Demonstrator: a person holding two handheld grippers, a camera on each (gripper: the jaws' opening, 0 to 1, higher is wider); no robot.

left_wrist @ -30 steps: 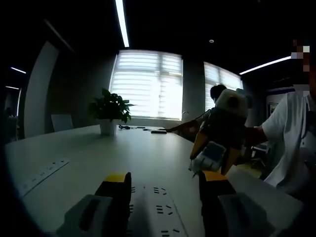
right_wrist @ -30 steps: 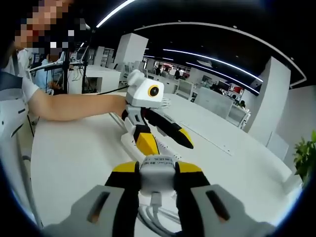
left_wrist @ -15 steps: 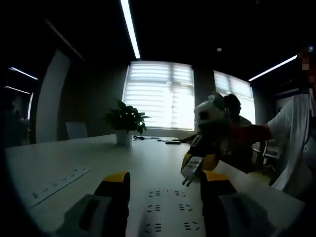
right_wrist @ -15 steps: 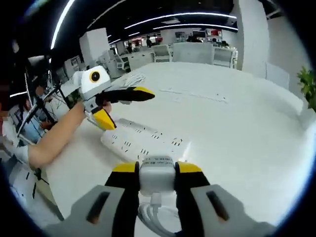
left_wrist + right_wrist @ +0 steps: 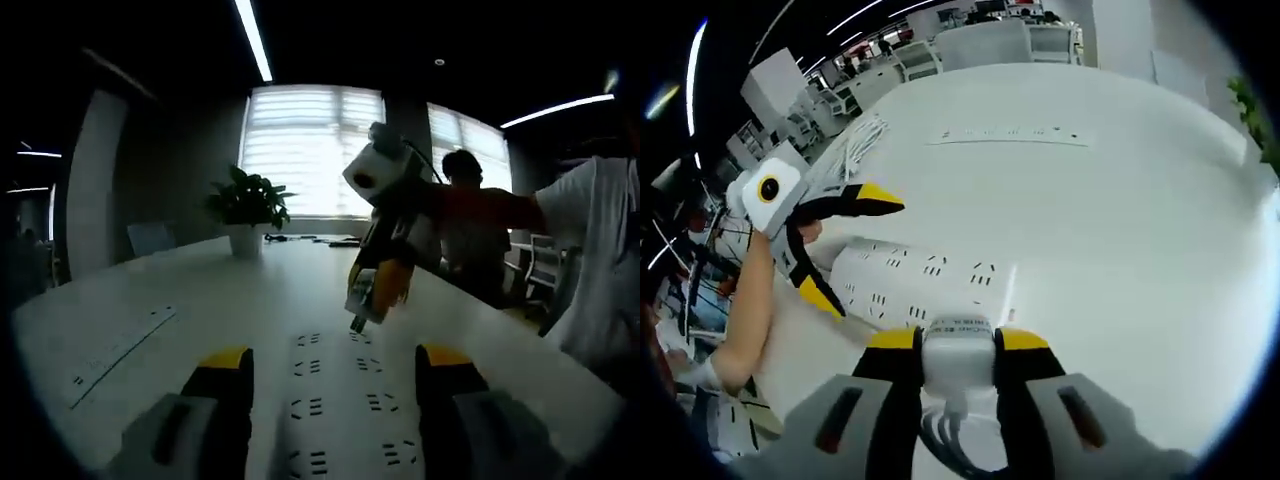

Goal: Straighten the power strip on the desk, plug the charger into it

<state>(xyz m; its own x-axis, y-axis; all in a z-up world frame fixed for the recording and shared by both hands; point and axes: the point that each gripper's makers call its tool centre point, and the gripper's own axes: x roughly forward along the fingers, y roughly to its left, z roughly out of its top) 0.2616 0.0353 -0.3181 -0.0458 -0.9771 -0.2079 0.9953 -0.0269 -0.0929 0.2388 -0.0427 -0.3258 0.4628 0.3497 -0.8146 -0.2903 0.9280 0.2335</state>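
The white rectangular multi-socket power strip (image 5: 920, 283) is seen lying flat on the white desk top (image 5: 1120, 230), in the right gripper view at 12 o'clock just beyond the right gripper (image 5: 958, 350). The jaws of that gripper are clamped on the white block-shaped charger (image 5: 958, 352), whose white cable (image 5: 945, 432) is seen trailing back between them. The left gripper (image 5: 830, 245) is seen at 10 o'clock with its yellow-tipped jaws spread apart around the near end of the strip.

In the left gripper view the strip (image 5: 335, 400) lies between the parted jaws of the left gripper (image 5: 335, 365), and the charger (image 5: 370, 300) is held at 12 o'clock above its sockets. A potted green plant (image 5: 245, 205) is seen at 11 o'clock on the far desk edge.
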